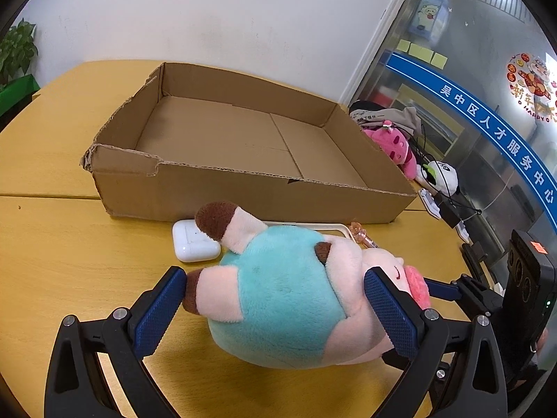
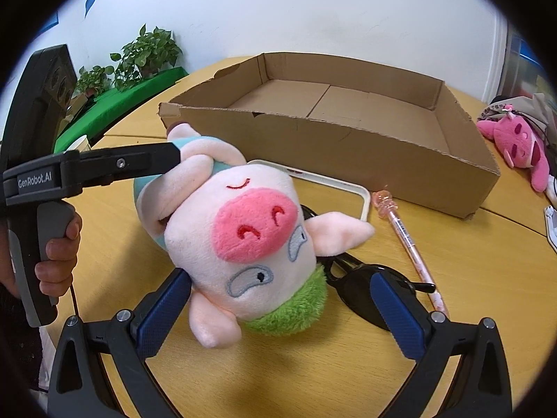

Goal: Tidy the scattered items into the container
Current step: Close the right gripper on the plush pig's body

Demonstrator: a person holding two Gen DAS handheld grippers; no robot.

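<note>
Yellow table [image 1: 52,244], empty cardboard box [image 1: 243,188] behind. Left gripper [image 1: 275,299] straddles plush pig [image 1: 278,296], jaws wide, not yet clamped; right gripper [image 2: 278,310] also unclenched. Step: grasp; next: squeeze, lift over box wall.

Office or service-centre room was indicated: blue banner [image 1: 501,139] with Chinese lettering on glass partition right of wooden table [image 1: 52,244]; sticky notes [image 1: 423,52] above banner; potted plants [image 2: 146,54] left of table.

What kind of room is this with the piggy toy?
Probably an office or service centre, not a home. There's a big shared wooden table, a glass door with a blue sign and sticky notes, and potted plants by the wall.
</note>
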